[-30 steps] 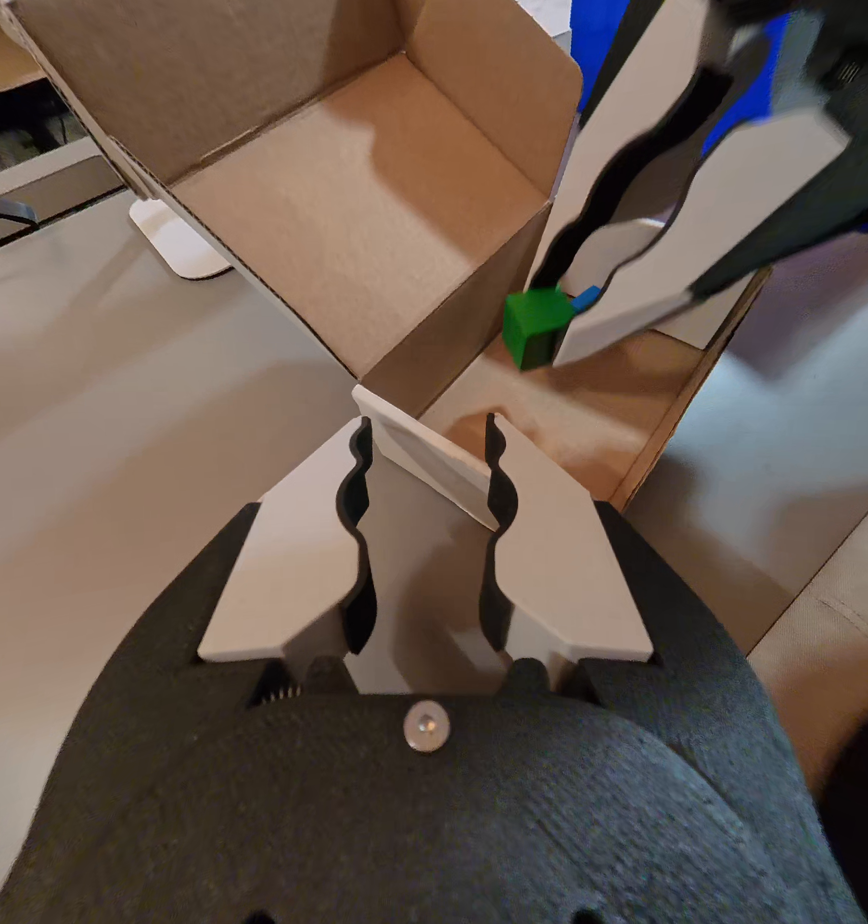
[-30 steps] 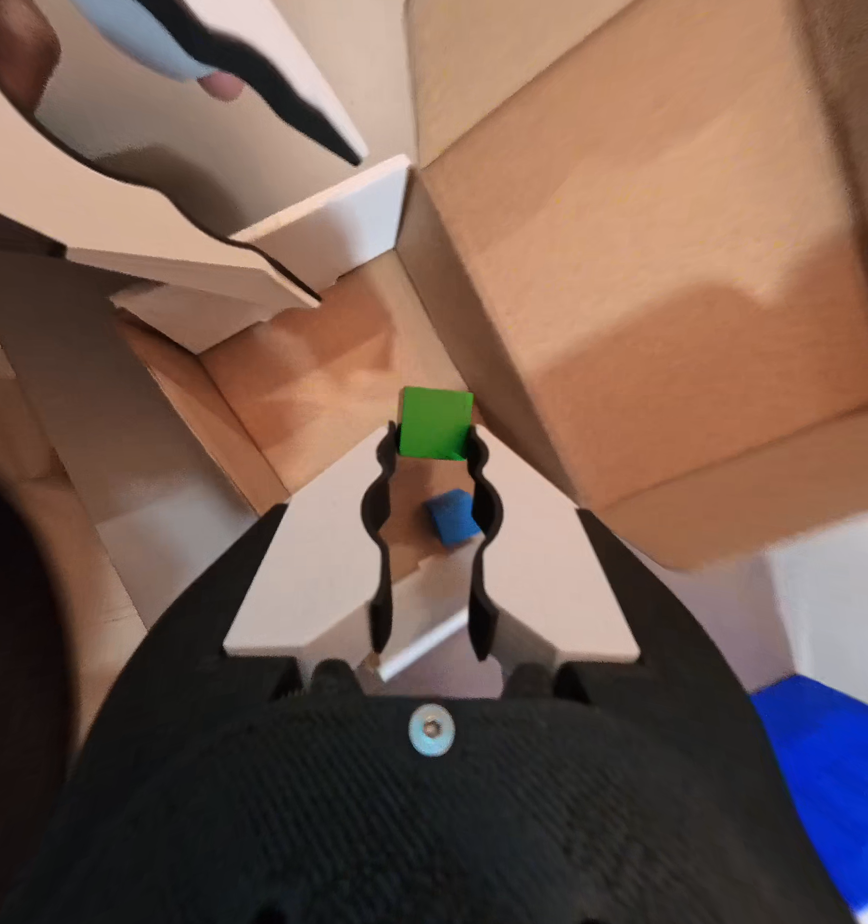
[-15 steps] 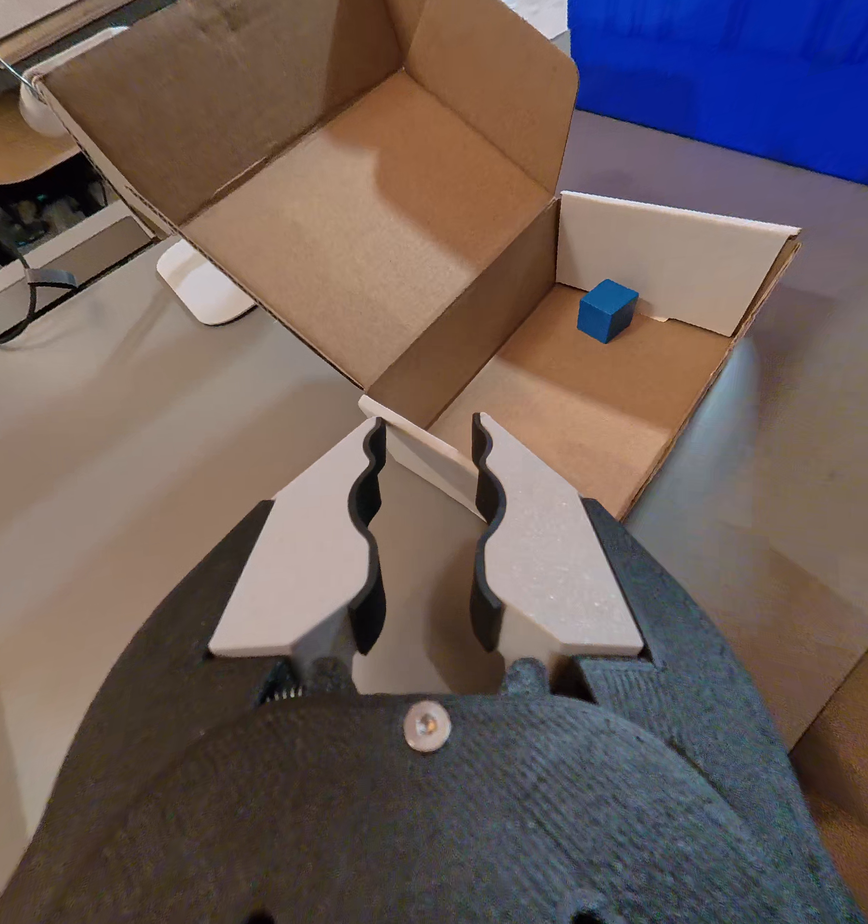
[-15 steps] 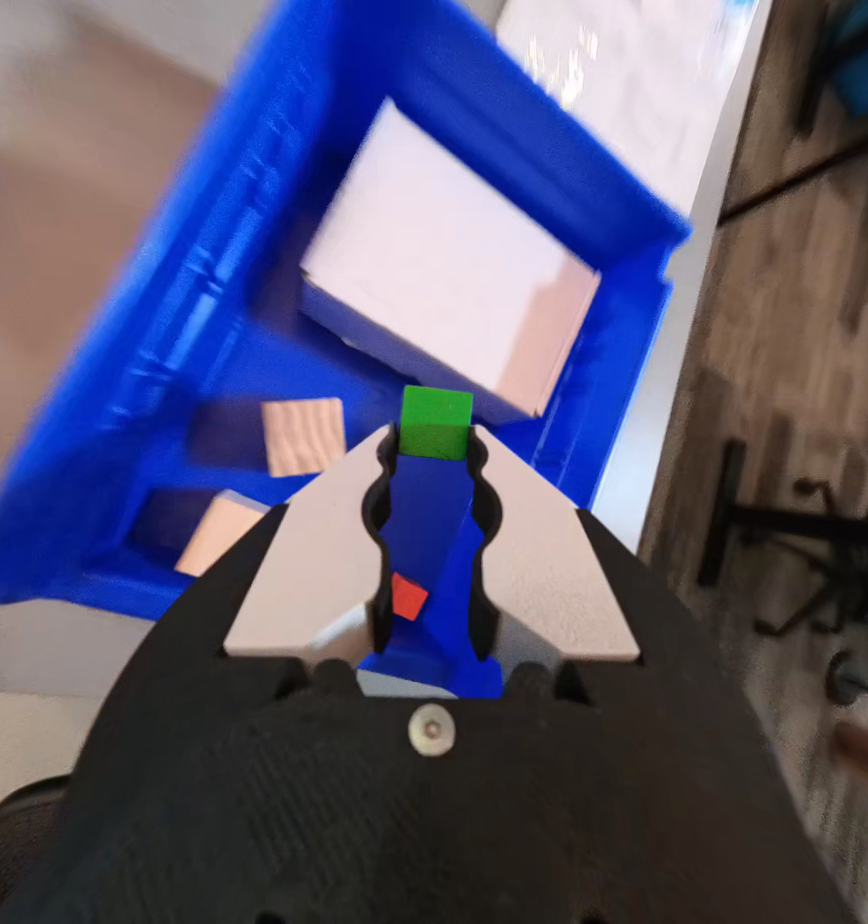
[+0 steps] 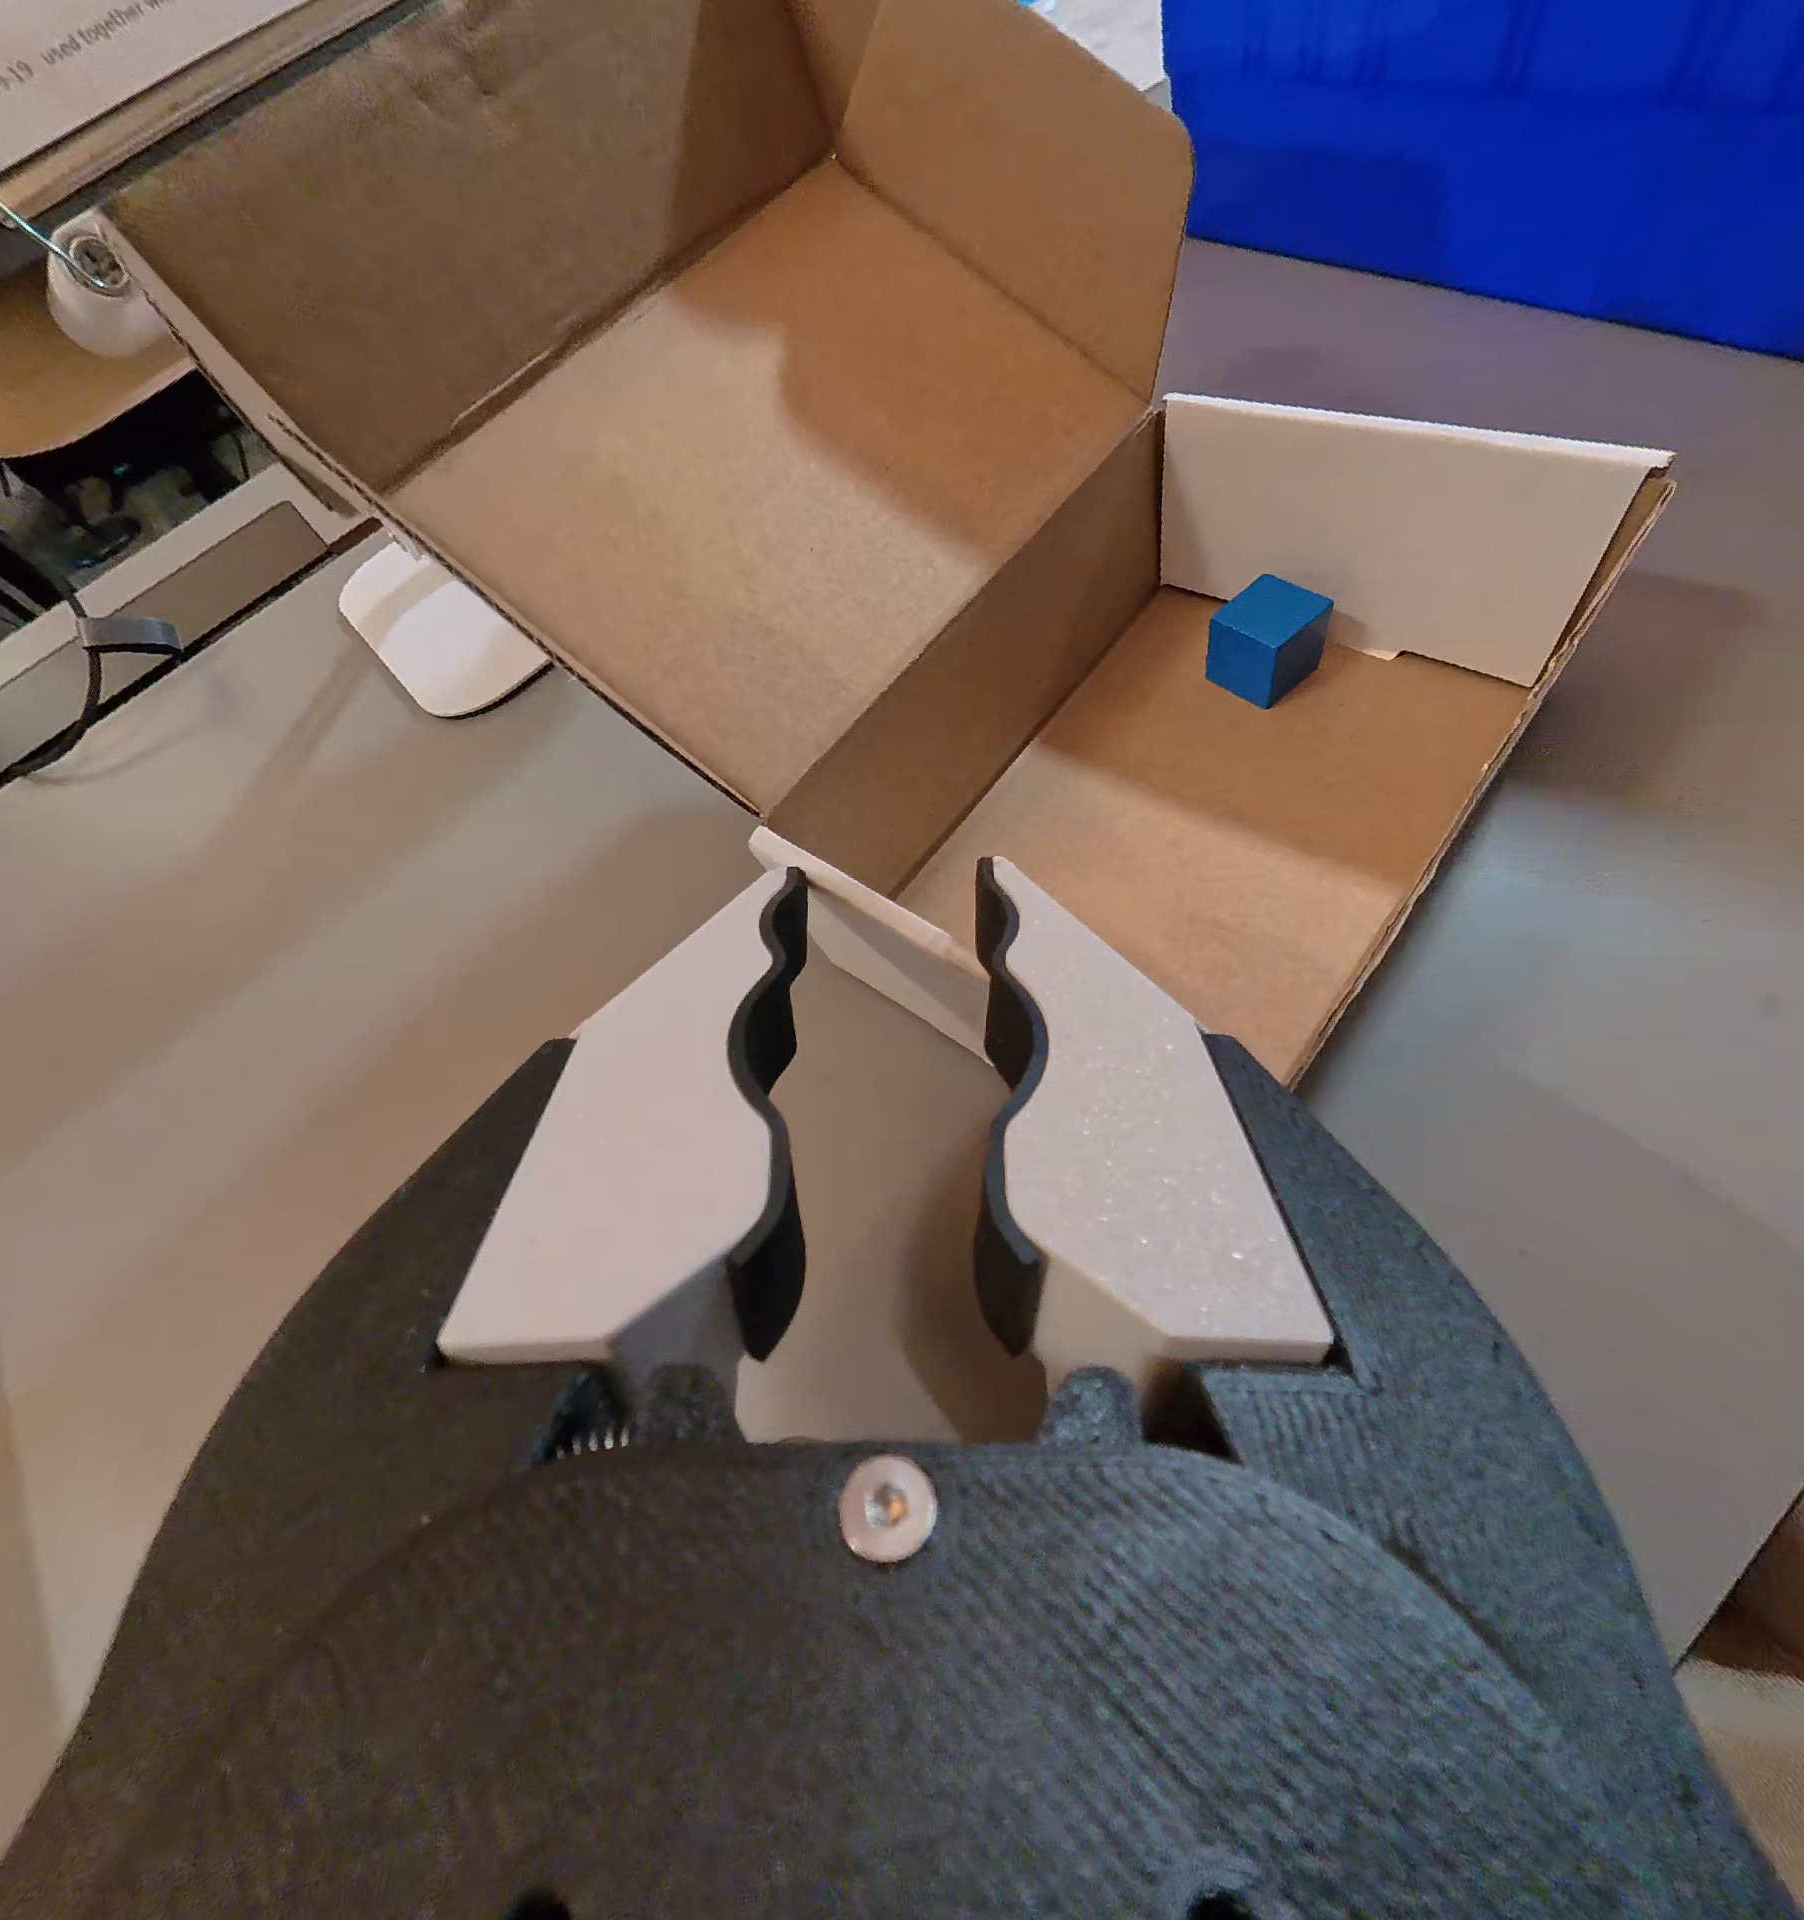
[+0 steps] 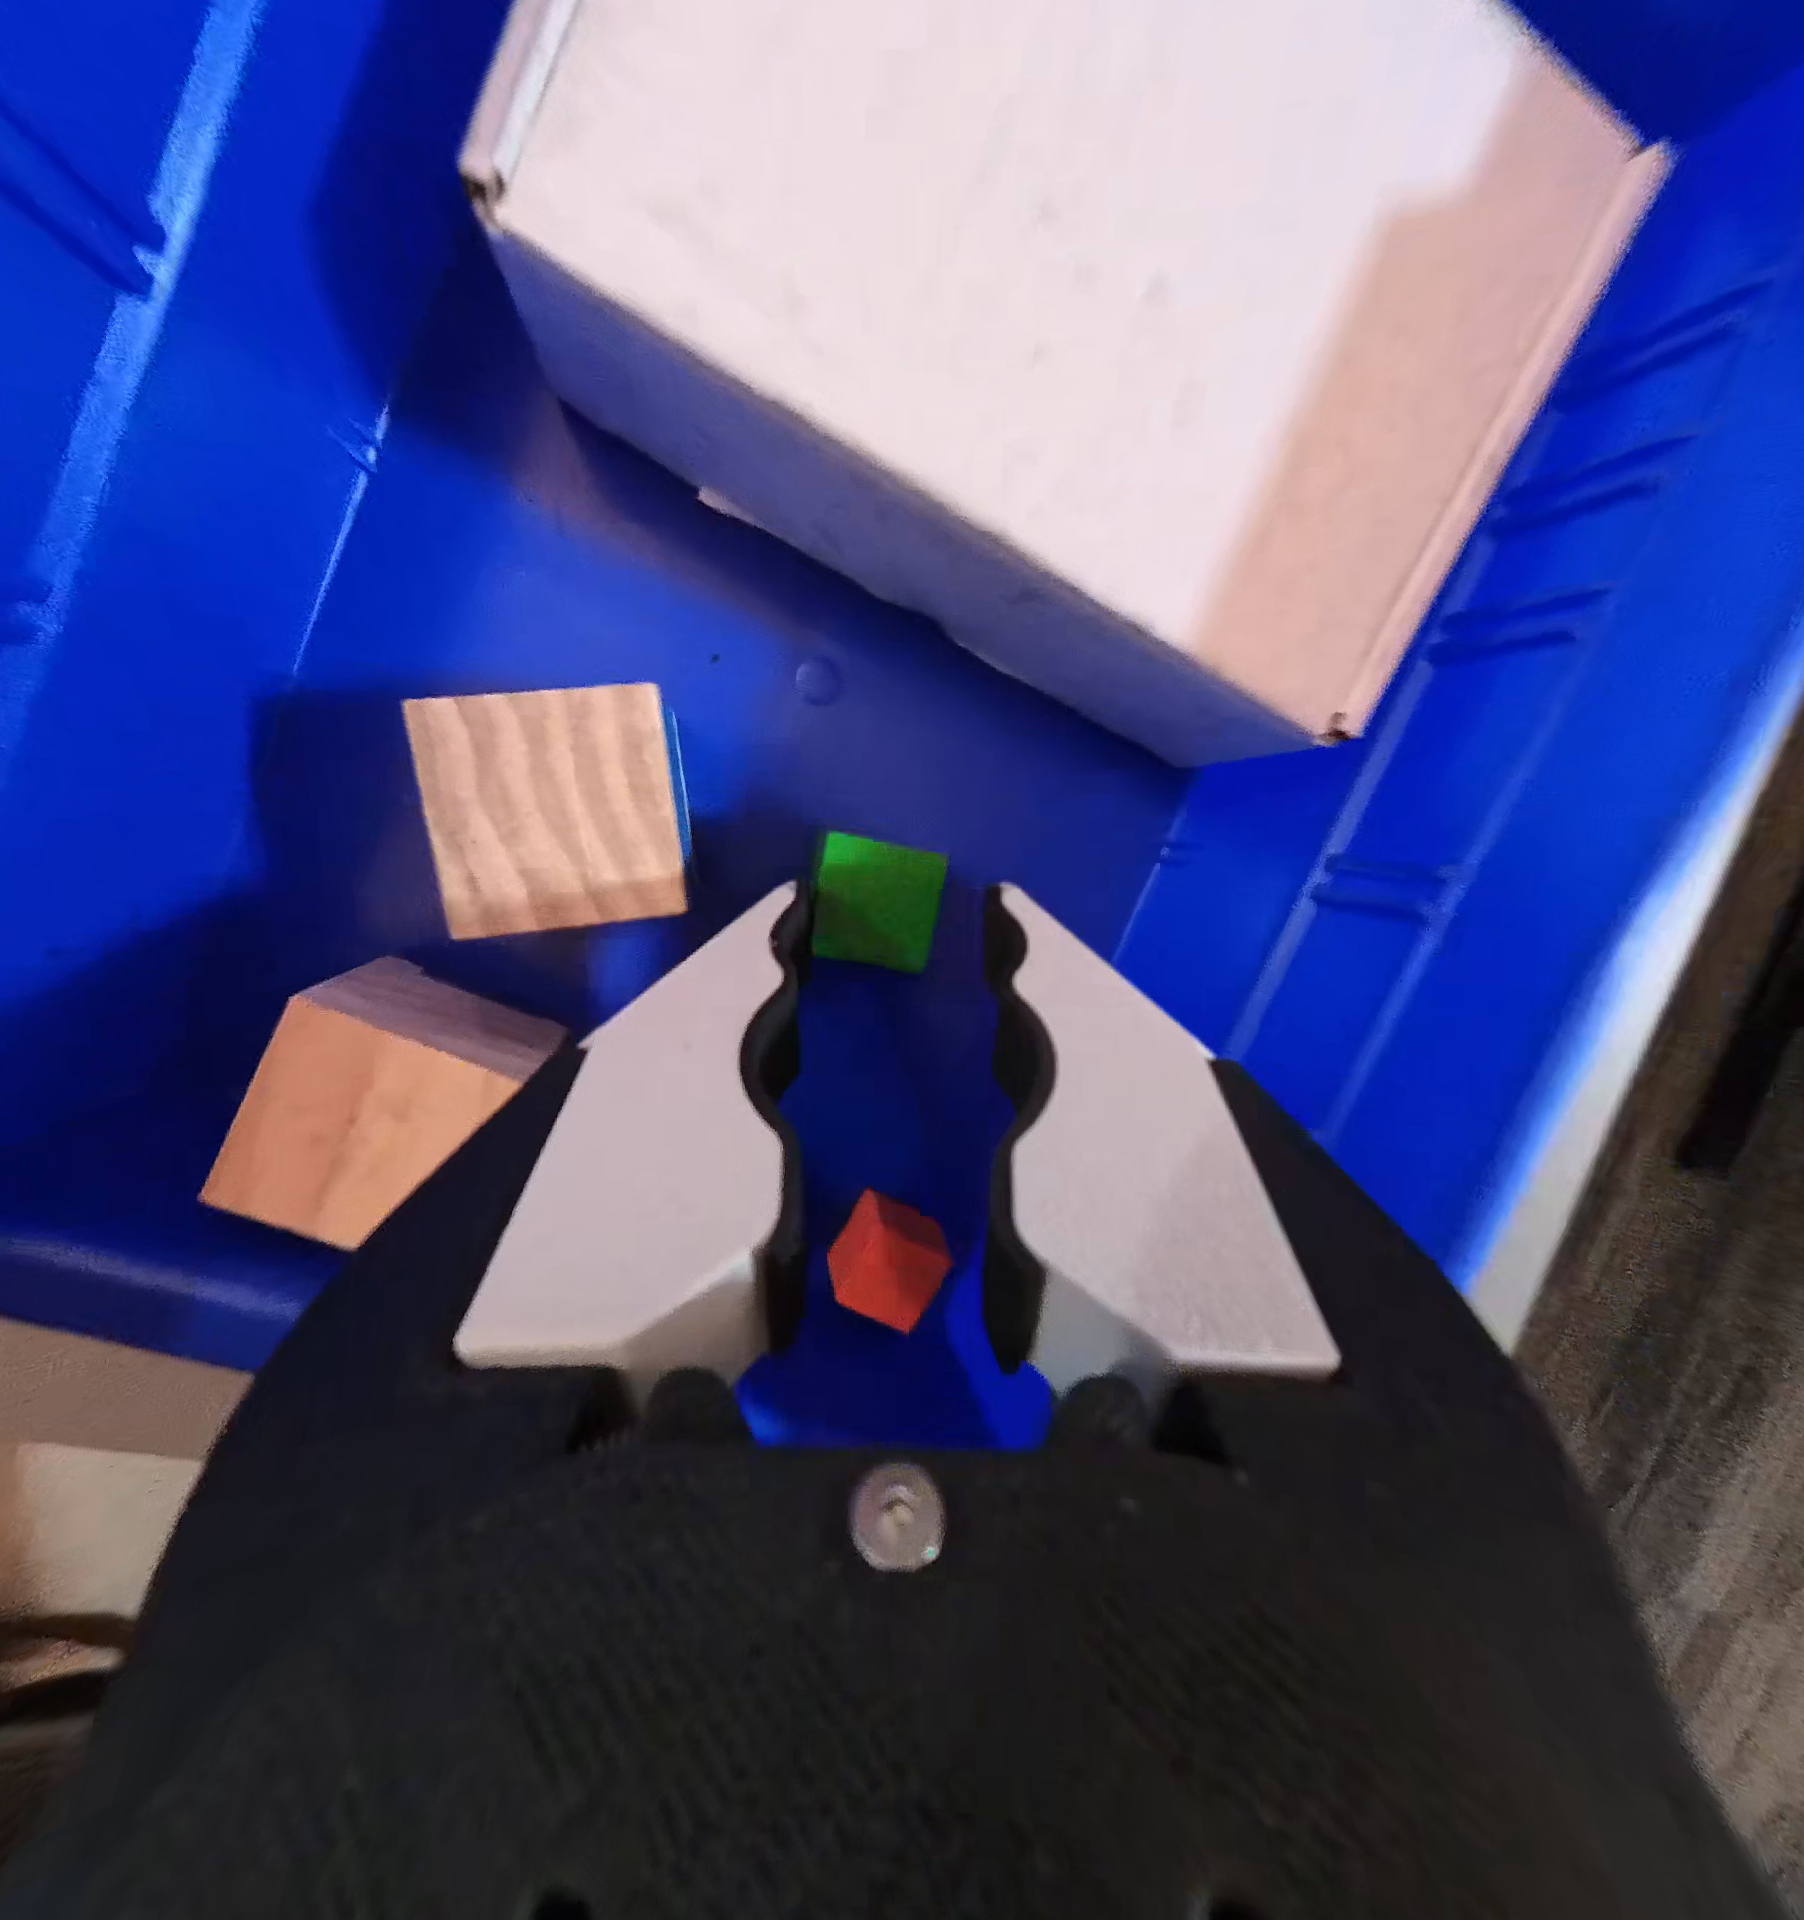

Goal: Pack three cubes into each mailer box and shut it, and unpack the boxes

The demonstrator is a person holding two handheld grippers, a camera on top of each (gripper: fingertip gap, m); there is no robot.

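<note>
In the left wrist view an open cardboard mailer box (image 5: 1355, 520) stands on the table with its lid (image 5: 669, 499) raised. One blue cube (image 5: 1267, 641) lies at its far end. My left gripper (image 5: 890, 883) is open, and its fingers straddle the box's near left corner without clamping it. In the right wrist view my right gripper (image 6: 893, 899) hangs over a blue bin (image 6: 150, 520). A green cube (image 6: 877, 912) sits between its fingertips, against the left pad, with a gap on the right.
The bin holds a closed white mailer box (image 6: 1033, 343), two wooden cubes (image 6: 550, 810) (image 6: 358, 1107) and a small red cube (image 6: 887, 1259). The bin's wall (image 5: 1500, 156) shows behind the open box. A white stand base (image 5: 430, 634) lies left of the box.
My right gripper lifted the green cube out of the open box, swung over the blue bin, and its jaws have now widened off the cube. My left gripper's fingers narrowed a little.
</note>
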